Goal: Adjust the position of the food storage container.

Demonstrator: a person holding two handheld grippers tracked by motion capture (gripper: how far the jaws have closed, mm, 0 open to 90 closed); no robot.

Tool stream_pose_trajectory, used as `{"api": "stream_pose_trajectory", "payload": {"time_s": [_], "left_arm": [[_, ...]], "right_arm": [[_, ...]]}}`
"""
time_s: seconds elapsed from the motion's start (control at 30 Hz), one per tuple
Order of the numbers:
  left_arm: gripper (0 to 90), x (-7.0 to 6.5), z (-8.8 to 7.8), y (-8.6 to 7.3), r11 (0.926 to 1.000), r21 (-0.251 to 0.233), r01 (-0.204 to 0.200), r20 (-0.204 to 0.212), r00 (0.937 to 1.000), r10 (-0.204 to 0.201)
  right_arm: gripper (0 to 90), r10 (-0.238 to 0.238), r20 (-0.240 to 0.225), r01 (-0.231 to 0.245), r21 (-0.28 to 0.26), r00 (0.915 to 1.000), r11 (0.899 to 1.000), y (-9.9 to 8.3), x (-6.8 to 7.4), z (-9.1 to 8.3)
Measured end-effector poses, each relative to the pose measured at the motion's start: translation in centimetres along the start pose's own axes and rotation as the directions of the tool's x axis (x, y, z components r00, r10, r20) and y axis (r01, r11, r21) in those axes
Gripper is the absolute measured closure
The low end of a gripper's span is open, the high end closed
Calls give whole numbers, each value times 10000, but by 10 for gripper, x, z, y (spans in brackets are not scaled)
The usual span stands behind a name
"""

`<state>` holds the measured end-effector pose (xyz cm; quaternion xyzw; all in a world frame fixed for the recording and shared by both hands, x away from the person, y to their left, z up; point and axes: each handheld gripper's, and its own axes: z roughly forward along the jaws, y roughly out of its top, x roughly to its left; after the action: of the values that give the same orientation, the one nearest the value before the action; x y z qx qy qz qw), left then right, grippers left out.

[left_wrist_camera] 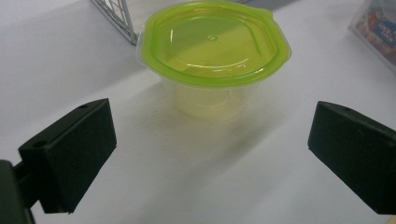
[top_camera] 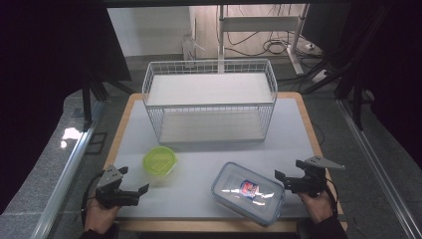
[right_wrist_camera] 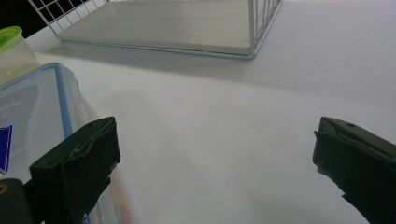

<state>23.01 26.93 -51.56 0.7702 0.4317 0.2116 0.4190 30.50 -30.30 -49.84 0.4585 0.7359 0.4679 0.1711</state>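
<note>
A small clear tub with a green lid [top_camera: 159, 162] [left_wrist_camera: 214, 42] stands on the white table left of centre. My left gripper [top_camera: 133, 181] [left_wrist_camera: 212, 149] is open just short of it, with nothing between its jaws. A rectangular clear box with a blue-rimmed lid and a label [top_camera: 249, 191] [right_wrist_camera: 32, 126] lies at the front right. My right gripper [top_camera: 291, 172] [right_wrist_camera: 215, 163] is open beside the box's right end, its left jaw close against the box. A white wire basket shelf [top_camera: 210, 99] [right_wrist_camera: 163, 25] stands at the back centre.
The table's wooden edge [top_camera: 209, 225] runs along the front, near both hands. Bare white tabletop [top_camera: 199, 159] lies between the tub, the box and the basket. Black curtains, cables and a stand sit beyond the table.
</note>
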Motion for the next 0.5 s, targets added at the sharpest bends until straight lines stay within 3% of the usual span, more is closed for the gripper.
{"api": "stream_pose_trajectory", "payload": {"time_s": [0.13,0.3,0.5], "left_arm": [[10,0,-4,0,9999,-98,116,299,9995,-113],[45,0,-7,2,9999,-151,72,166,9998,-70],[101,0,-7,3,9995,25,325,109,9994,-326]], "right_arm": [[3,76,-195,-76,12,9998,10000,1,0,2],[4,8,-327,-6,65,9995,10000,1,4,3],[4,-9,-321,14,176,9995,9998,1,6,4]]}}
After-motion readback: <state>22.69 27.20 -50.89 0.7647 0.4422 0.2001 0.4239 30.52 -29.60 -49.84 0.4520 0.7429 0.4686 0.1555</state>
